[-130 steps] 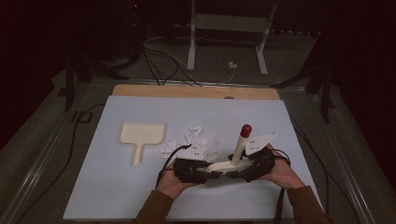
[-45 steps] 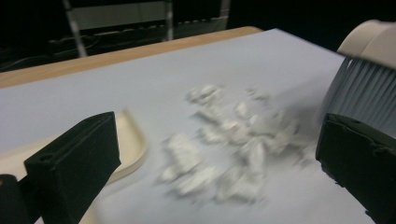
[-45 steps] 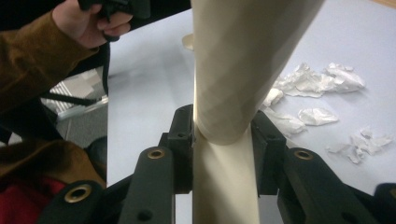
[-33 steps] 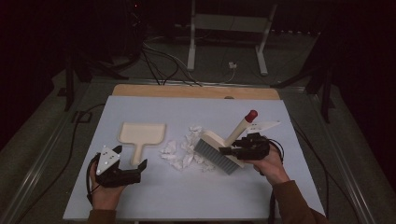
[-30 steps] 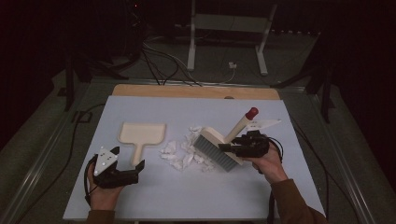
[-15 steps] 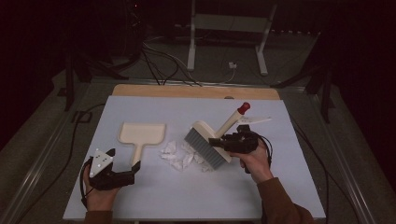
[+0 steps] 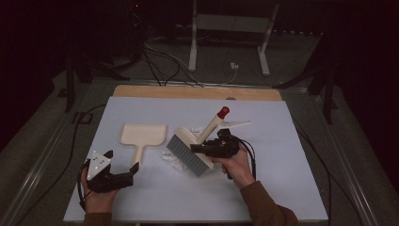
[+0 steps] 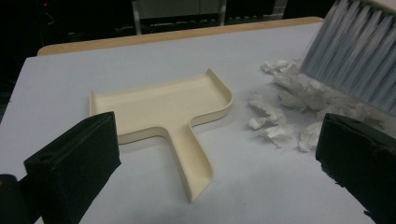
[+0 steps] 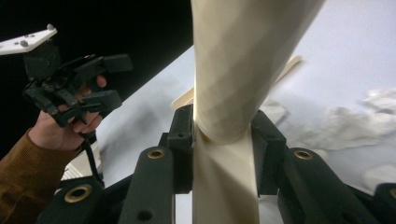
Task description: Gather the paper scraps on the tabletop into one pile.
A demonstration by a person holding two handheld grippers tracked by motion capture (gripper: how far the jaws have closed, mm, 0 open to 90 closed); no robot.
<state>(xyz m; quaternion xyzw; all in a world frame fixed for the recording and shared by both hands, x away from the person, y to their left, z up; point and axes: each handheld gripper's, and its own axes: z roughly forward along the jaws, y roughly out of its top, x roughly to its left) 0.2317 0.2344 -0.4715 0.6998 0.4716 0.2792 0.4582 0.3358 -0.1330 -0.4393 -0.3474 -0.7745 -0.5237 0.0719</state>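
1. One change stands out against half a second ago: brush carried leftward across the table, bristle head now over the paper scraps and nearer the dustpan.
2. Right gripper clenched on the cream brush handle, seen pinched between both pads in the right gripper view; no sign of slip.
3. Left gripper barely shifted since a second ago, jaws spread wide and empty, just short of the tip of the dustpan handle; dustpan untouched and flat on the table.
4. Meaning for the job, as a judgement: sweep begun, scraps being pushed toward the dustpan, yet none inside it so far; dustpan unsteadied, so liable to slide if bristles or scraps press on its rim.
5. Counted:
   - one brush, red cap on the handle end;
   - one dustpan, empty;
   - two grippers, one per hand;
   - scraps in one loose heap, roughly half a dozen distinct pieces in the left gripper view, more tucked under the bristles, exact total not tellable.
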